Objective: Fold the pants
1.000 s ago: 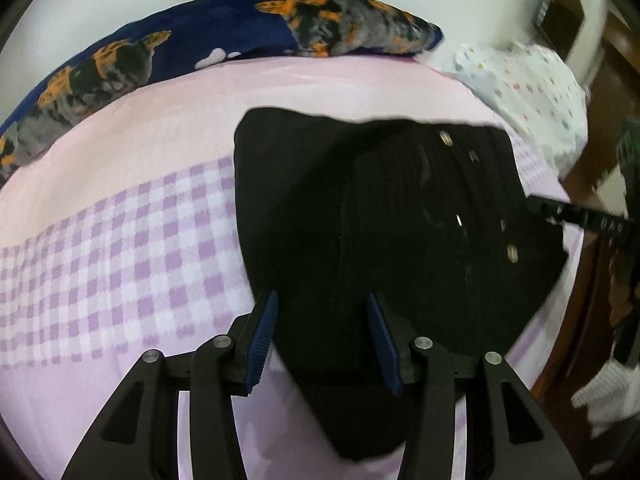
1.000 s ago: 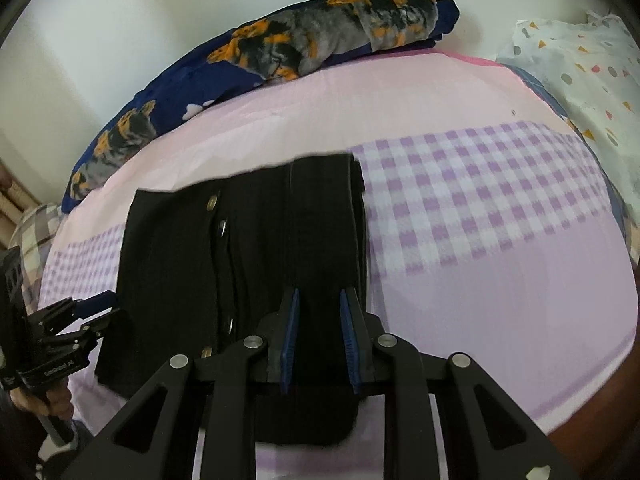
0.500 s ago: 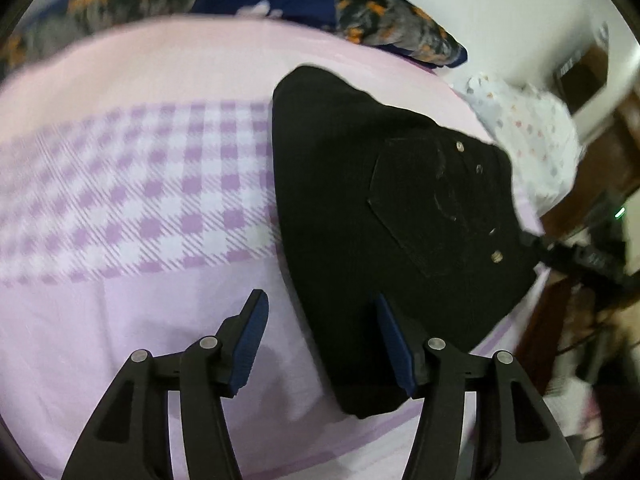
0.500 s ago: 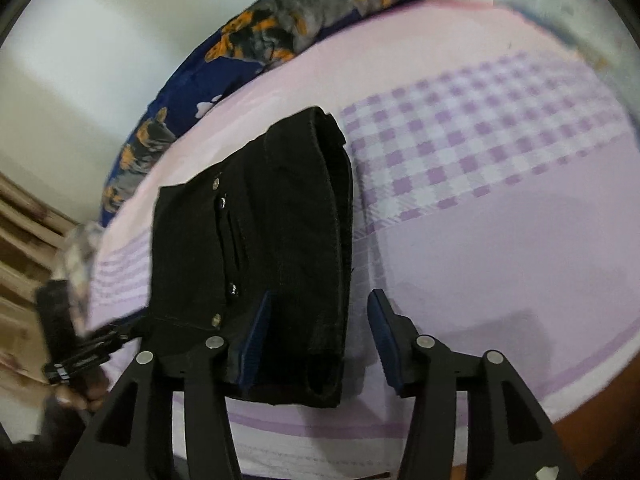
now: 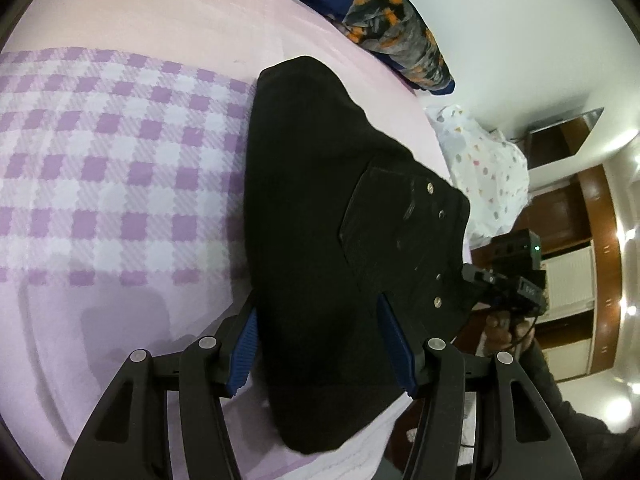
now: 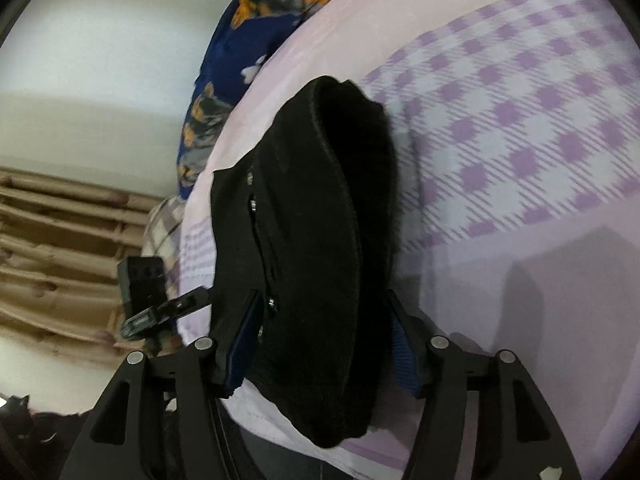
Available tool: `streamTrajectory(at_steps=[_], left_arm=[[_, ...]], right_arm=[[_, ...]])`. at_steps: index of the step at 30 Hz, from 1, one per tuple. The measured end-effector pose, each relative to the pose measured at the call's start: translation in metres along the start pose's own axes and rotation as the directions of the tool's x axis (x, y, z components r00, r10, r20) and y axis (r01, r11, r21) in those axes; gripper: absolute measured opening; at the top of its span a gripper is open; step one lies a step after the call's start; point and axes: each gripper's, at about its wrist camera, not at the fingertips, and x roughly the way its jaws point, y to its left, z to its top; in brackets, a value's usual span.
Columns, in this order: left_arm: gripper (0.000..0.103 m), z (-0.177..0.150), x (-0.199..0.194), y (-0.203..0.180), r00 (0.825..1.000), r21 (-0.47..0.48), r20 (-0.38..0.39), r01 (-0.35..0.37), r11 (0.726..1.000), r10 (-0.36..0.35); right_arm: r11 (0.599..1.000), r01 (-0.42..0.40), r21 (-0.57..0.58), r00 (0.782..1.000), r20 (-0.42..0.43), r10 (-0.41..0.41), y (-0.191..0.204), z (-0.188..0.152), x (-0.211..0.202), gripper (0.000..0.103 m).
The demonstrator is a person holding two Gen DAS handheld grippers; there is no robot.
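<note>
Bed fills both views, pink and lilac sheet with a purple check band across it. Landmark = the pants.

Pants: black, folded into a thick stack, lying flat on the bed near its front edge, back pocket and metal rivets on top. Check band runs out from both long sides of the stack.

Blue pillow with orange print: beyond the pants, at the wall. White dotted bundle: beside the pants' pocket end, past the bed edge in the left wrist view.

Left gripper: released, jaws spread over the pants' near end, fabric between the blue pads but no pinch visible.

Right gripper: released too, jaws opening, straddling the other near end of the stack; pads sit at the fabric's flanks, not squeezing it. Also seen from the left wrist view, just off the pants' rivet corner, with the person's hand under it.
</note>
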Motion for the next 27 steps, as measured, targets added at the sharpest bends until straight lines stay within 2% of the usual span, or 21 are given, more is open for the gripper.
streamTrajectory(at_steps=[3, 6, 8, 9, 11, 14, 18, 22, 27], left_arm=[[0.058, 0.007, 0.005, 0.001, 0.999, -0.009, 0.009, 0.031, 0.999, -0.031], [0.058, 0.011, 0.009, 0.001, 0.998, -0.022, 0.023, 0.051, 0.998, -0.051], [0.058, 0.012, 0.010, 0.001, 0.998, -0.025, 0.032, 0.054, 0.998, -0.053], [0.057, 0.012, 0.011, -0.001, 0.998, -0.020, 0.039, 0.048, 0.999, -0.047], [0.052, 0.010, 0.011, -0.006, 0.998, 0.006, 0.057, 0.000, 1.000, -0.001], [0.039, 0.006, 0.013, -0.016, 0.992, 0.069, 0.078, -0.102, 0.992, 0.096], [0.036, 0.002, 0.016, -0.025, 0.978, 0.093, 0.099, -0.191, 0.977, 0.181], [0.036, -0.001, 0.021, -0.038, 0.953, 0.134, 0.129, -0.289, 0.948, 0.273], [0.036, 0.002, 0.023, -0.040, 0.944, 0.119, 0.136, -0.317, 0.941, 0.301]], right_arm=[[0.999, -0.036, 0.003, 0.999, -0.014, 0.036, 0.003, 0.010, 0.012, 0.057], [0.999, -0.036, -0.015, 0.999, -0.016, 0.036, 0.009, 0.014, 0.022, 0.056], [0.999, -0.025, -0.022, 1.000, -0.005, 0.025, 0.011, 0.015, 0.028, 0.049], [1.000, -0.018, -0.016, 1.000, 0.002, 0.018, 0.009, 0.014, 0.030, 0.038], [0.999, -0.034, 0.002, 0.999, 0.015, 0.034, 0.006, 0.014, 0.033, 0.032], [1.000, -0.020, 0.003, 0.999, 0.028, 0.020, 0.008, 0.010, 0.034, 0.031], [1.000, -0.001, 0.014, 0.999, 0.033, 0.001, 0.011, 0.009, 0.035, 0.031], [0.999, 0.006, 0.033, 0.999, 0.034, -0.007, 0.011, 0.010, 0.036, 0.031], [0.998, 0.018, 0.061, 0.999, 0.046, -0.020, 0.011, 0.010, 0.037, 0.031]])
